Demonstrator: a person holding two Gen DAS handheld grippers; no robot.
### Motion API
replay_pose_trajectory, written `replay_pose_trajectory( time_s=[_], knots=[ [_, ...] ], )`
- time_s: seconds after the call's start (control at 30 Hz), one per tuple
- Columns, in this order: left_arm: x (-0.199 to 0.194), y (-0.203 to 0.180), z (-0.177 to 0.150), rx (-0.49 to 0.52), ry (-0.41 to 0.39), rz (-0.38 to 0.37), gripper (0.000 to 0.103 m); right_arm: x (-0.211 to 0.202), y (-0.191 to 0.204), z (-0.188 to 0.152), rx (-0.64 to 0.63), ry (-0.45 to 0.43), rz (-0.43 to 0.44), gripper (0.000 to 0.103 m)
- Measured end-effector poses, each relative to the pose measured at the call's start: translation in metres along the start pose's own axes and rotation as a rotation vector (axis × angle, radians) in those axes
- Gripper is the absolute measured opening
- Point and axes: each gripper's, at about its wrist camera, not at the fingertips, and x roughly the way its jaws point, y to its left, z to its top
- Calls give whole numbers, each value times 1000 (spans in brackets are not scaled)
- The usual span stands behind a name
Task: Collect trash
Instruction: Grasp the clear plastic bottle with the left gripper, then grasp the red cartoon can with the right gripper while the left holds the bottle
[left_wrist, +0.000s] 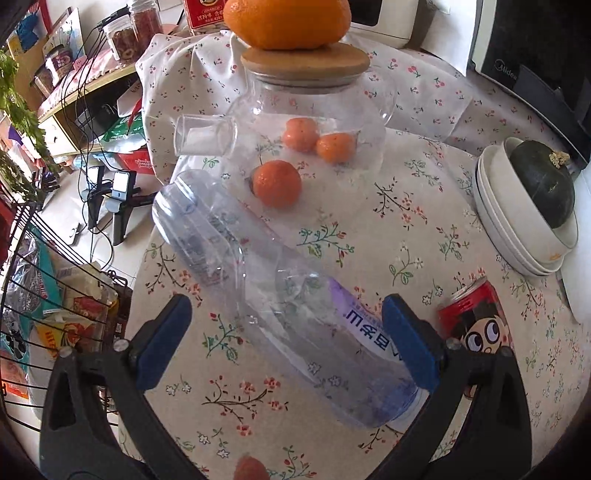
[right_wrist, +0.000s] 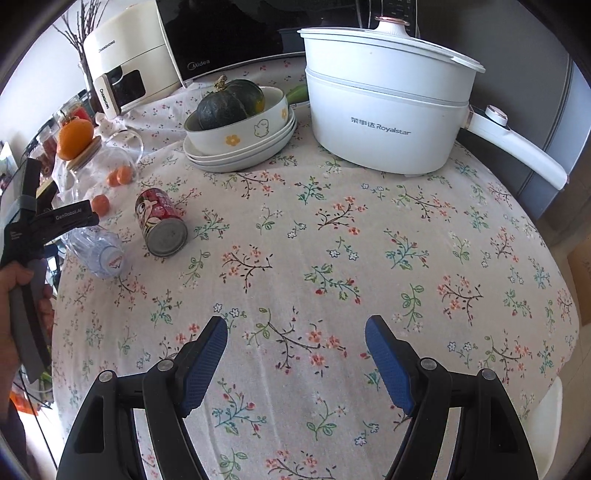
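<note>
A clear plastic bottle (left_wrist: 258, 273) with a purple label lies on its side on the floral tablecloth (left_wrist: 388, 229). My left gripper (left_wrist: 286, 301) is open and straddles the bottle's label end. Its right pad (left_wrist: 406, 343) sits against the bottle, while its left pad (left_wrist: 162, 339) stands well apart. A red drink can (left_wrist: 476, 317) lies just right of that gripper. The right wrist view shows the bottle (right_wrist: 98, 254) and the can (right_wrist: 160, 221) at the far left, beside a hand (right_wrist: 14, 295) holding the left gripper. My right gripper (right_wrist: 295, 325) is open over bare cloth, with nothing between its fingers.
A glass jug (left_wrist: 306, 110) with a wooden lid and an orange on top stands behind the bottle, with small oranges (left_wrist: 277, 182) around it. Stacked white bowls (right_wrist: 240, 147) hold a dark squash. A white electric pot (right_wrist: 380, 103) stands at the back. A wire basket (left_wrist: 44, 314) sits beyond the table's left edge.
</note>
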Motion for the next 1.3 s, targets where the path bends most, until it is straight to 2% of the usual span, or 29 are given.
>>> replay_pose_trajectory(
  time_s=[0.1, 0.3, 0.47, 0.63, 0.73, 0.93, 1.17, 1.2, 1.23, 1.27, 1.3],
  knots=[
    [5, 4, -4, 2, -5, 4, 95, 8, 10, 10, -23, -12, 14, 79],
    [1, 15, -20, 84, 11, -95, 90, 24, 28, 24, -60, -18, 62, 79],
    [-8, 30, -35, 196, 14, -165, 84, 42, 48, 36, -79, -26, 110, 79],
    [-12, 47, -47, 236, 73, -260, 78, 64, 76, 45, -122, -23, 160, 79],
    [-3, 54, -54, 250, 108, -280, 76, 76, 93, 49, -172, -31, 176, 79],
    [3, 68, -59, 262, 54, -320, 69, 98, 116, 58, -247, -43, 168, 79],
    [-4, 75, -62, 296, -7, -336, 66, 111, 122, 65, -257, -67, 193, 79],
    [-5, 74, -62, 301, -12, -337, 64, 112, 122, 66, -258, -68, 197, 78],
    [-7, 74, -62, 306, -19, -338, 64, 112, 122, 66, -258, -70, 205, 73],
    [-9, 73, -62, 311, -28, -338, 64, 112, 123, 67, -256, -70, 215, 61],
    [-12, 72, -63, 316, -36, -338, 64, 112, 123, 67, -250, -70, 210, 60]
  ],
)
